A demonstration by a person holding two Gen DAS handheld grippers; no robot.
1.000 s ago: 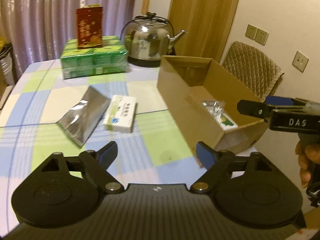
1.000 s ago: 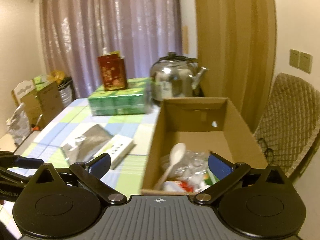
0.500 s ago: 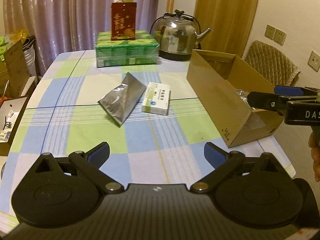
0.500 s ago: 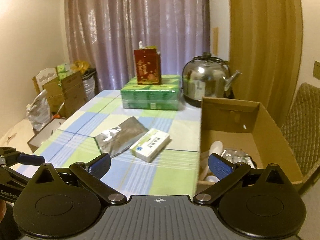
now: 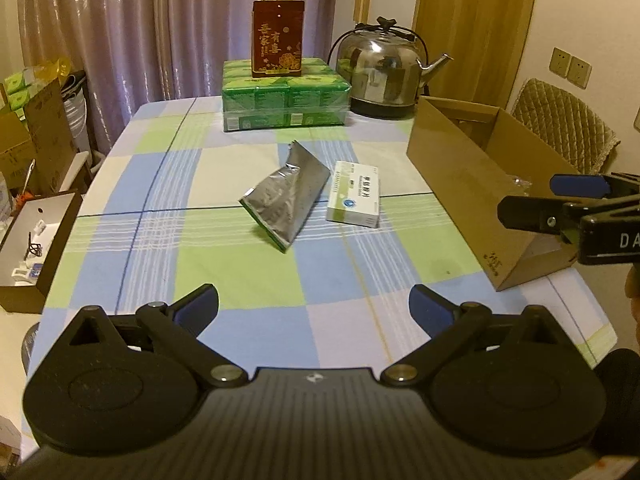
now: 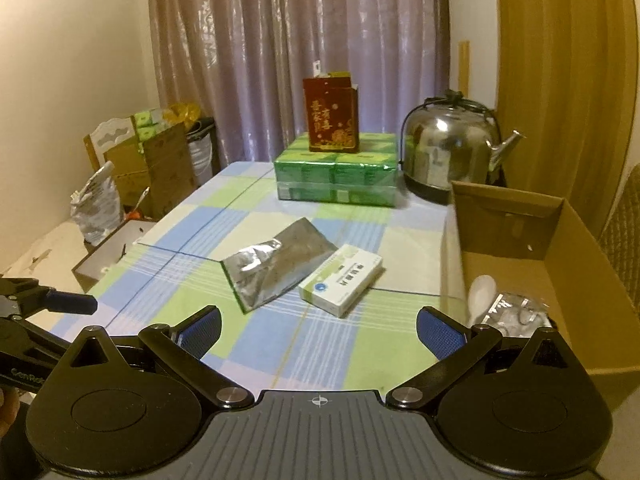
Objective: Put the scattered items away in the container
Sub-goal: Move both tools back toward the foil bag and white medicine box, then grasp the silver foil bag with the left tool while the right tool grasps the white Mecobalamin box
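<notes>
Both grippers hang empty, with two items left to box.

Left gripper (image 5: 314,306) and right gripper (image 6: 318,330), jaws spread, face the foil pouch (image 5: 285,203) and medicine box (image 5: 354,200) beside the cardboard box (image 5: 460,176) on the worktop (image 5: 236,272), probably lining up a pick.

Both grippers, left (image 5: 314,306) and right (image 6: 318,330), farther back from cardboard box (image 6: 576,240).

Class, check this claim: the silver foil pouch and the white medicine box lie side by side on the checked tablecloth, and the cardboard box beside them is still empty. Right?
One detail is wrong. The cardboard box is not empty: the right wrist view shows a white spoon and clear wrapping inside. The silver foil pouch and white medicine box do lie side by side on the checked tablecloth.
</notes>
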